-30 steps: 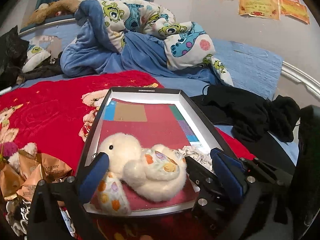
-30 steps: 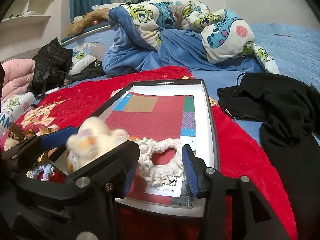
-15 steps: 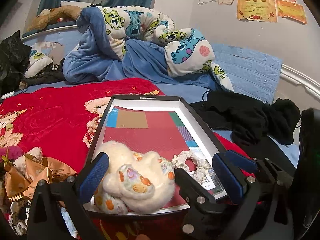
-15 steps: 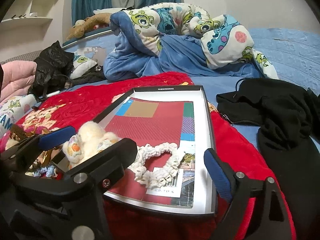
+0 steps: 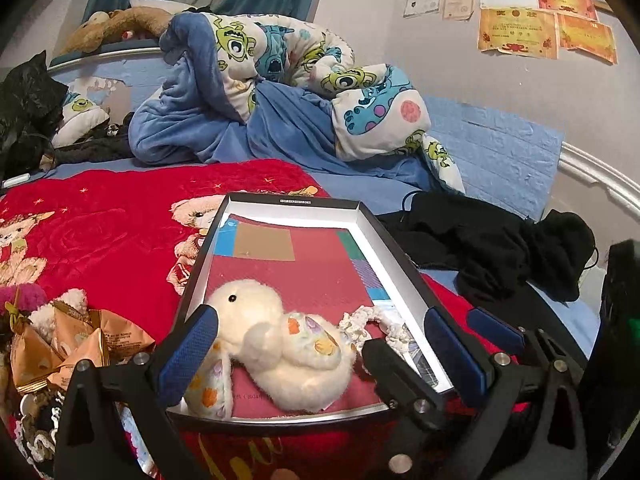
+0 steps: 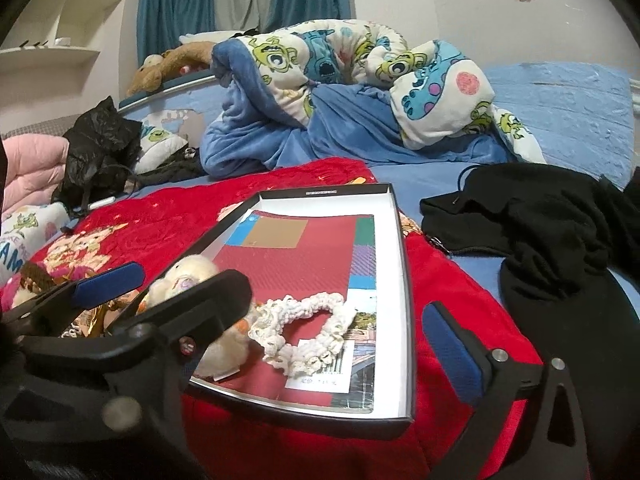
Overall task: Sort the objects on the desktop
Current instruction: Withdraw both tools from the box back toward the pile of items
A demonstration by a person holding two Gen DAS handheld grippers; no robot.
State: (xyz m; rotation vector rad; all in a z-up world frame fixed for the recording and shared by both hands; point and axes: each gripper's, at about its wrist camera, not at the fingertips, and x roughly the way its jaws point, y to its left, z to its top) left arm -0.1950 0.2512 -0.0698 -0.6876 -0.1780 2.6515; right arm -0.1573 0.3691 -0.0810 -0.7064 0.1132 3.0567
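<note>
A shallow black box [image 5: 296,201] with a white inside lies on the red blanket, with a red book flat in it. A white plush toy [image 5: 280,344] with coloured spots lies in the box's near left corner, between the fingers of my left gripper [image 5: 320,316], which stands open and wide. Beside the toy, a cream crocheted hair ring [image 6: 304,332] rests on the book. My right gripper [image 6: 320,348] hangs over the ring with its jaws opening, and neither pad touches it. The left gripper's black finger hides the right gripper's left finger.
Golden snack wrappers [image 5: 60,344] and small fluffy items lie left of the box. Black clothing [image 6: 560,248] is heaped to the right. A rumpled cartoon-print quilt [image 5: 280,92] fills the back of the bed, and a black bag [image 6: 100,144] sits at the far left.
The right gripper's jaws have spread wide and let go of the hair ring, which now lies on the book. The plush toy has rolled and settled in the box. The left gripper stays open.
</note>
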